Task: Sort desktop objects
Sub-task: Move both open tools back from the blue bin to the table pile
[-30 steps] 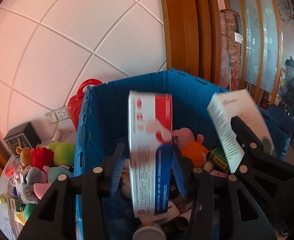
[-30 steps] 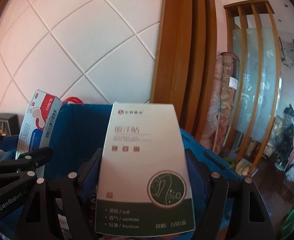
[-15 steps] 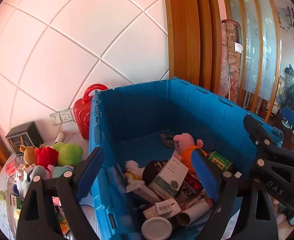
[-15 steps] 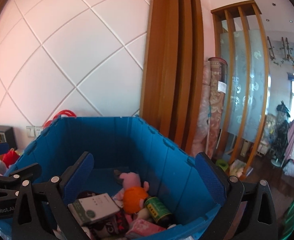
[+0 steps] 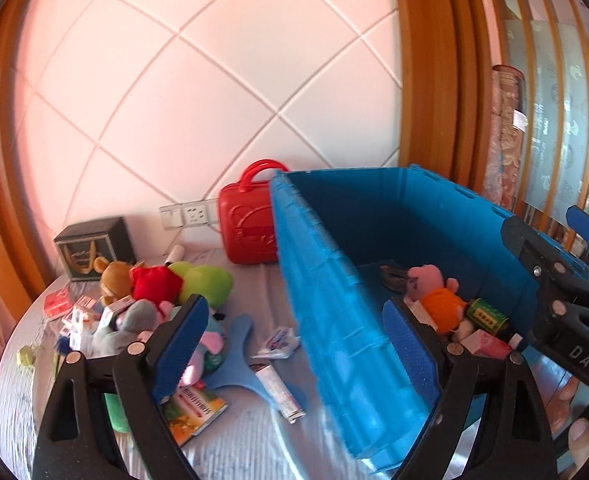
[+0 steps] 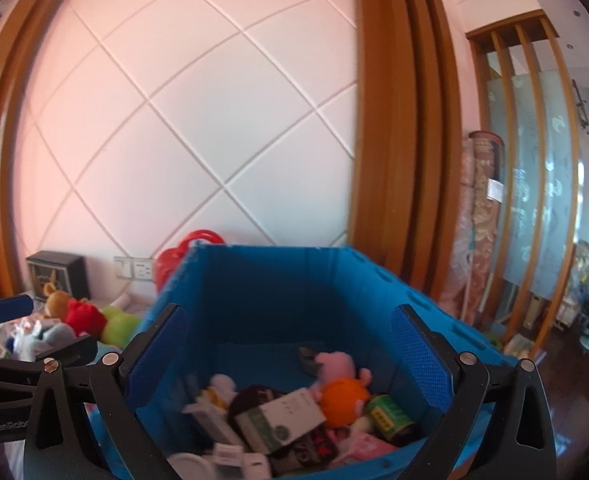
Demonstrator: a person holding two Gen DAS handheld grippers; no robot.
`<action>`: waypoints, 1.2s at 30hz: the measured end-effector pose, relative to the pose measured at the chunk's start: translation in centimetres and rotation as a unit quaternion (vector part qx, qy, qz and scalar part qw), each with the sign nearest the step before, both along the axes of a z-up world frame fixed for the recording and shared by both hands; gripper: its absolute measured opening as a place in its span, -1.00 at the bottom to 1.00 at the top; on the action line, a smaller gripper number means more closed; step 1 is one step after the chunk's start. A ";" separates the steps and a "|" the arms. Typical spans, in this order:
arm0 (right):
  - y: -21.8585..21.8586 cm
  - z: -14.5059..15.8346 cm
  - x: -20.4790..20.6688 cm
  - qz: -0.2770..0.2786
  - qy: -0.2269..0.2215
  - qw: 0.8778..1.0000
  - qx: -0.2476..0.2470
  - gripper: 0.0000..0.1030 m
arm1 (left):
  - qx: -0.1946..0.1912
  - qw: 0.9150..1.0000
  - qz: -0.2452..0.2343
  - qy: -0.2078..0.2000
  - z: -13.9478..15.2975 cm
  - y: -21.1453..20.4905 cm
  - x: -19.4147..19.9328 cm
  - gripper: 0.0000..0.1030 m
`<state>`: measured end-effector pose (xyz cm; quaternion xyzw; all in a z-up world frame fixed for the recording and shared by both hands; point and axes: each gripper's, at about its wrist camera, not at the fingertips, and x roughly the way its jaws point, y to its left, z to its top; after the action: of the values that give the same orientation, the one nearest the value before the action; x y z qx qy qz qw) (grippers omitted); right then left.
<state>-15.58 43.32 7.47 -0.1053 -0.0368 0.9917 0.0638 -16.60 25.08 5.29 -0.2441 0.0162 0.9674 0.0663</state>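
Both grippers stand with fingers spread wide and empty: the left gripper point(image 5: 294, 340) straddles the near wall of the blue crate point(image 5: 326, 320), the right gripper point(image 6: 290, 360) hangs over its interior. Sorted boxes, a pig plush point(image 6: 336, 380) and a green can point(image 6: 390, 414) already lie inside. We judge the next step to be a fresh pick from the table point(image 5: 254, 440) at lower left: swing left clear of the crate wall, then centre the fingers on one item, such as the tube point(image 5: 278, 390). Legible writing: "DAS" and "GenRobo" on the gripper bodies; box labels are too blurred.
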 end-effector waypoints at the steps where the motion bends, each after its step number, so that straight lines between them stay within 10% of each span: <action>1: -0.9 0.0 -0.1 0.008 0.001 1.000 0.000 1.00 | 0.004 1.000 0.009 -0.006 -0.2 -1.6 -0.1 0.74; 11: -12.6 -0.6 -2.3 0.098 -0.023 0.995 -0.005 1.00 | 0.017 0.993 0.095 -0.063 -3.6 -16.1 -1.5 0.74; 20: -22.1 -7.0 -6.5 0.140 -0.134 0.981 0.000 1.00 | -0.012 0.985 0.121 -0.125 -9.7 -26.6 -2.7 0.74; 36: -23.7 -19.2 -11.0 0.095 -0.299 0.949 -0.005 1.00 | 0.004 0.973 0.088 -0.212 -18.3 -30.0 -6.8 0.74</action>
<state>-26.61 19.65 -11.73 -0.3937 -0.0586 0.9163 -0.0448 -23.35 -4.91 -13.05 -0.4441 -0.0234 0.8955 -0.0164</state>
